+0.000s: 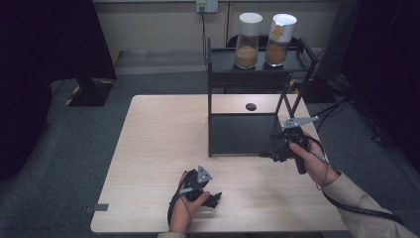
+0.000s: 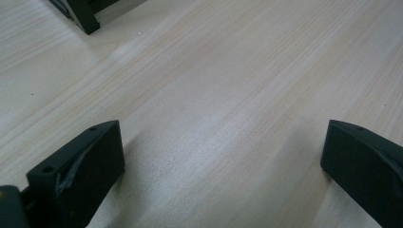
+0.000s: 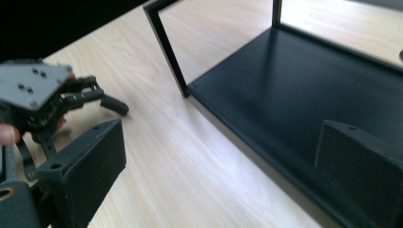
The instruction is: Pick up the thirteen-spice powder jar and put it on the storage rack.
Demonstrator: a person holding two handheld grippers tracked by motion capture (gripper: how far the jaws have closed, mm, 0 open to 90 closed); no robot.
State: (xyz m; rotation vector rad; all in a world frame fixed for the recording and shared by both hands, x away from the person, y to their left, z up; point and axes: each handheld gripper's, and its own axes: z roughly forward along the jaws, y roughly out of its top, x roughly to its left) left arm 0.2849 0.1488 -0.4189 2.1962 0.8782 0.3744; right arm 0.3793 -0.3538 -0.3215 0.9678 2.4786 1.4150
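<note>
From the high view, the left tongs lie low on the bench near its front edge, jaws apart and holding nothing. The right tongs hover at the front right corner of the black rack, level with its lower shelf, also empty. Two jars with white lids and brown filling stand side by side on the rack's top shelf, well apart from both tongs. A small dark disc rests on the bench behind the rack.

In the left gripper view, the jaws are spread wide over bare wood, with a foot of the rack at the top left corner.

In the right gripper view, the jaws are spread too, aimed across the empty lower shelf, and the left tongs sit farther off on the bench.

This looks like the opening approach, with nothing grasped yet. If the jars are the goal, the right tongs would need to rise to the top shelf and close around a jar's body, squarely and gently, since tall jars tip easily.
</note>
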